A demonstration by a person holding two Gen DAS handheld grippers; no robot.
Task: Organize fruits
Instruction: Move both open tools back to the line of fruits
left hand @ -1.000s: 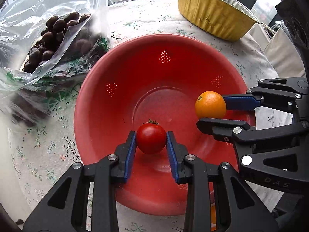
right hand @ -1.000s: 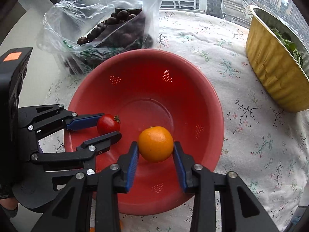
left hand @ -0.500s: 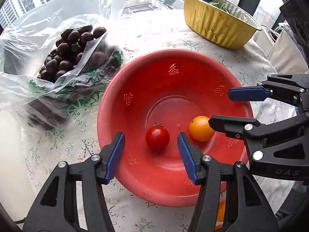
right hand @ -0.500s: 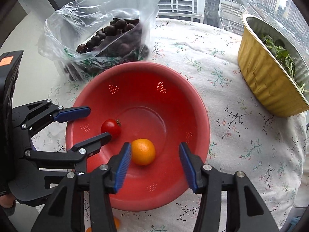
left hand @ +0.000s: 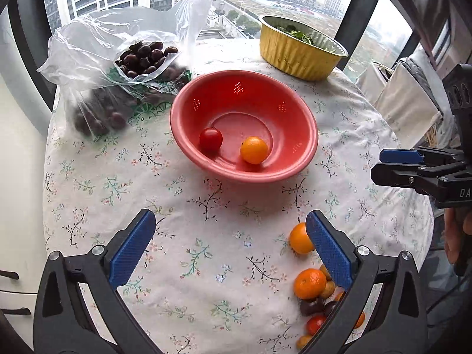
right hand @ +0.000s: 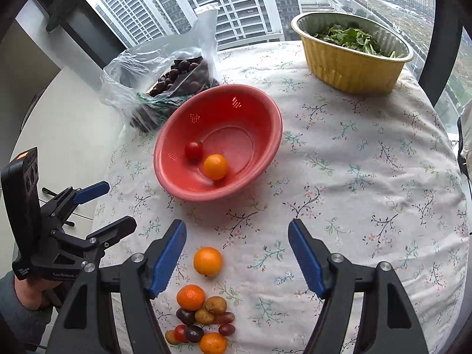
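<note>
Both grippers empty, jaws just opened.
Cherry tomato (left hand: 210,138) and orange (left hand: 254,154) sit in red colander (left hand: 303,124). Risk: left gripper (left hand: 228,249) or right gripper (right hand: 237,255) nudges the tight fruit pile (right hand: 200,318), rolling pieces off the table.

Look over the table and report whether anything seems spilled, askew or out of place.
Nothing is spilled or damaged. The one untidy spot is the loose fruit pile lying on the bare tablecloth near the front edge, while only a tomato and an orange sit in the red bowl.
</note>
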